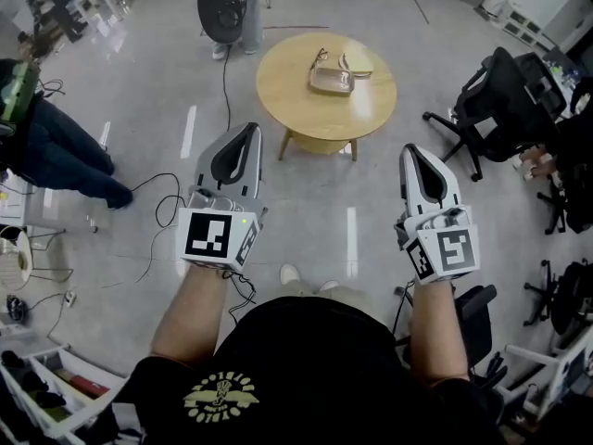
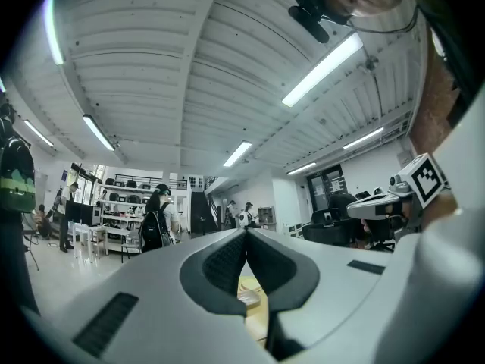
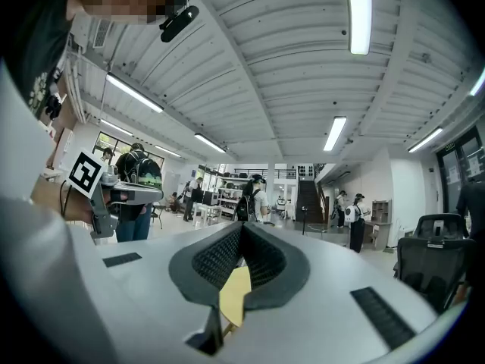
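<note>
Beyond left gripper [image 1: 243,131] and right gripper [image 1: 411,152], one table [image 1: 285,83], one tray [image 1: 331,84].

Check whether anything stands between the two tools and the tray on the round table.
Nothing visible does. Only bare floor lies between the left tool, the right tool and the round table bearing the tray. A black cable lies on the floor left of the table; an office chair stands off to the right.
</note>
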`<action>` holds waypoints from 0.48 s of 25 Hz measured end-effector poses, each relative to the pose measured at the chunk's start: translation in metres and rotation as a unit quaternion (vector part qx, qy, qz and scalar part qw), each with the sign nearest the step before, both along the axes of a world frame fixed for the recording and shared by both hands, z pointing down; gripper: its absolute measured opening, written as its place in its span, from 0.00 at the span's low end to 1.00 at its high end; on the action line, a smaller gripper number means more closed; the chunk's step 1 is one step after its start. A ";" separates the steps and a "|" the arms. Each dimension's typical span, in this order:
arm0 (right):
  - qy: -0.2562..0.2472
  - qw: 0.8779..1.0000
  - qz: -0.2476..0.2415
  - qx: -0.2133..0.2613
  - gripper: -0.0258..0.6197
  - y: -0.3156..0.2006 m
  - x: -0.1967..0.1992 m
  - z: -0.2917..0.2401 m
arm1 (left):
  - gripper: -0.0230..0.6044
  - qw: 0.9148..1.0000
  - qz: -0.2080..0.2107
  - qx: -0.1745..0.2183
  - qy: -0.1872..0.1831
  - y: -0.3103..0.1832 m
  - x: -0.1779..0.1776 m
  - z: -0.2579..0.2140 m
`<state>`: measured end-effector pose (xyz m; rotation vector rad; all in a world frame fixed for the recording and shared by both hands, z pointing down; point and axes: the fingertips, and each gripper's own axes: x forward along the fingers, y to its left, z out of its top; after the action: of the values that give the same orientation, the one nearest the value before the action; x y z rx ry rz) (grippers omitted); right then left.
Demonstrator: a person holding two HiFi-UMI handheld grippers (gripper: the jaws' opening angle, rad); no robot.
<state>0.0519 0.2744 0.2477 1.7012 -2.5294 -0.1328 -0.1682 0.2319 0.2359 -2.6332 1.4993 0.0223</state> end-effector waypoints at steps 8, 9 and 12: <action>0.001 1.000 0.014 -0.002 0.06 -0.003 -0.007 -0.002 | 0.06 1.000 -0.003 0.001 0.003 -0.014 -0.023 -0.002; 0.000 1.000 0.016 -0.003 0.06 -0.004 -0.006 -0.001 | 0.06 1.000 -0.002 0.000 0.001 -0.016 -0.023 0.000; -0.007 1.000 0.019 -0.004 0.06 -0.009 0.000 0.002 | 0.06 1.000 -0.002 -0.004 -0.001 -0.023 -0.023 0.004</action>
<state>0.0516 0.2654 0.2493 1.7522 -2.5020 -0.1085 -0.1908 0.2091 0.2397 -2.6346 1.5080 0.0129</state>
